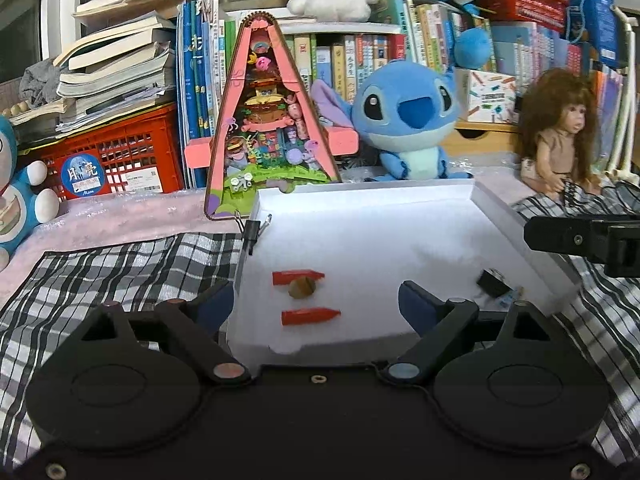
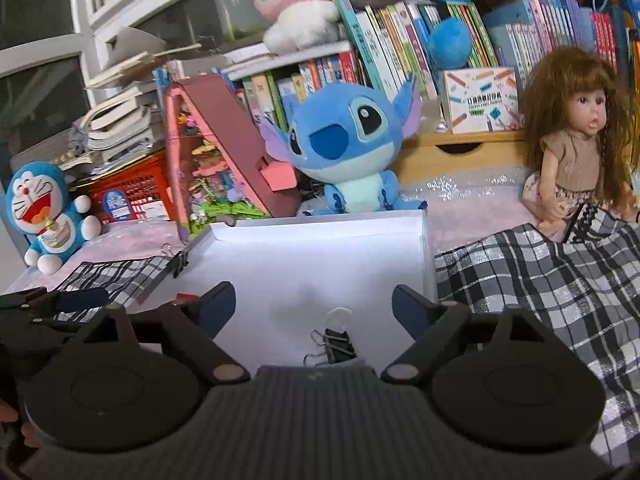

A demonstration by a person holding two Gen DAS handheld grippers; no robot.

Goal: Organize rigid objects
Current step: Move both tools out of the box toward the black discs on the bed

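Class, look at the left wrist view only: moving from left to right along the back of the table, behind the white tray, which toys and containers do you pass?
Doraemon plush → red crate → pink triangular playset → blue Stitch plush → long-haired doll.

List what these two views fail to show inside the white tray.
- Small bluish item, left wrist view: half hidden behind the binder clip, blurred.
- Tray's near edge, right wrist view: covered by the camera mount.
- Red pieces, right wrist view: mostly hidden behind the tongs' finger.
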